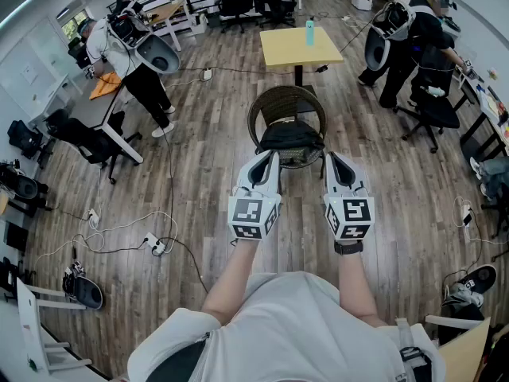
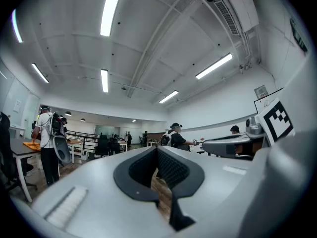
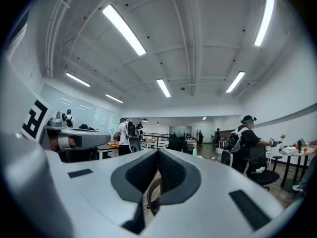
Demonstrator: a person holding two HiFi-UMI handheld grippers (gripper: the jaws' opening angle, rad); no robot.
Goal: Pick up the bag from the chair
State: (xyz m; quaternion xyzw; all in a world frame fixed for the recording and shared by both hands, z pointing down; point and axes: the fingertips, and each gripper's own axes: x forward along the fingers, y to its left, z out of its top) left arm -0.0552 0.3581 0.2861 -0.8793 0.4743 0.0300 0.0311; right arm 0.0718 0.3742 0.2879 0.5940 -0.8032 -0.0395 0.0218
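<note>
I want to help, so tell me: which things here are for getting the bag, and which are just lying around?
For the job:
black bag, lying on the seat
wicker chair
left gripper and right gripper, both shut and empty

Just lying about:
yellow table
bottle standing on it
power strip on the floor
shoe

No words, numbers or brand names can be read anywhere. The cubes on the left tongs [image 1: 270, 161] and right tongs [image 1: 331, 159] bear only black-and-white square patterns. A wall sign [image 2: 261, 91] is too small to read.
</note>
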